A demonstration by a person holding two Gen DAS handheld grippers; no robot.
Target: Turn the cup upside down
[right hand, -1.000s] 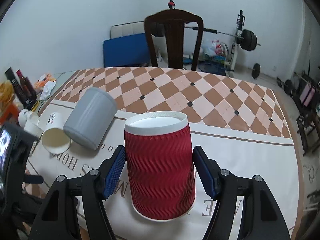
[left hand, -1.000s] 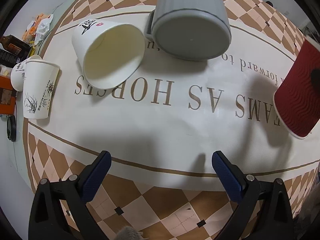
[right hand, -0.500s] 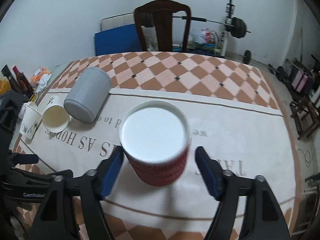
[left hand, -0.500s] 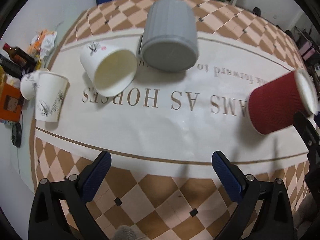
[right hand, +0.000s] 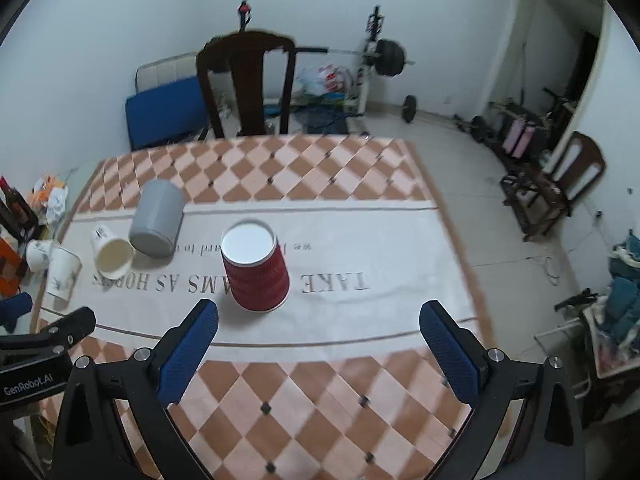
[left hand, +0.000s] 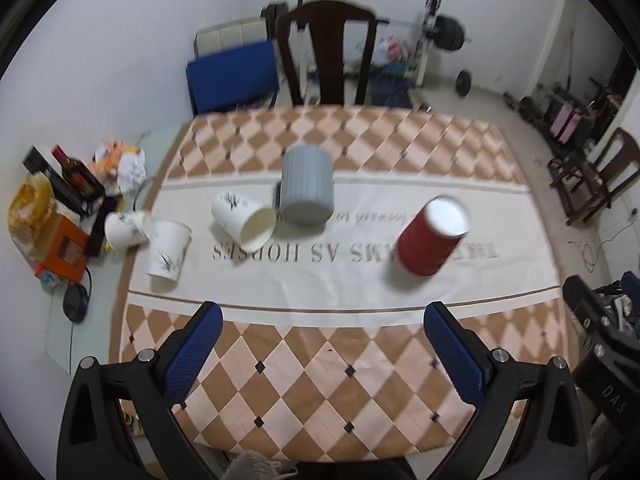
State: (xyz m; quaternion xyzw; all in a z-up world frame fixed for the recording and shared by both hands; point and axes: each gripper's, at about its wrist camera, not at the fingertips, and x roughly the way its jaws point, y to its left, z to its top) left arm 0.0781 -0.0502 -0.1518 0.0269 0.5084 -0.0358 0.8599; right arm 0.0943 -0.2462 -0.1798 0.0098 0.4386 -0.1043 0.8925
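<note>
While both claws gape empty near the table's front edge, red cup [right hand: 256,270] stands inverted mid-cloth.

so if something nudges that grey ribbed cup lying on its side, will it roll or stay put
Probably rolls: the grey ribbed cup lies on its round side on the flat tablecloth. It looks slightly tapered, so it would likely curve. The white paper cup beside it seems light and may get pushed along.

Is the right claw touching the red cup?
Apart. The right wrist view shows the open right claw pulled back, with bare tablecloth between it and the red cup.
</note>
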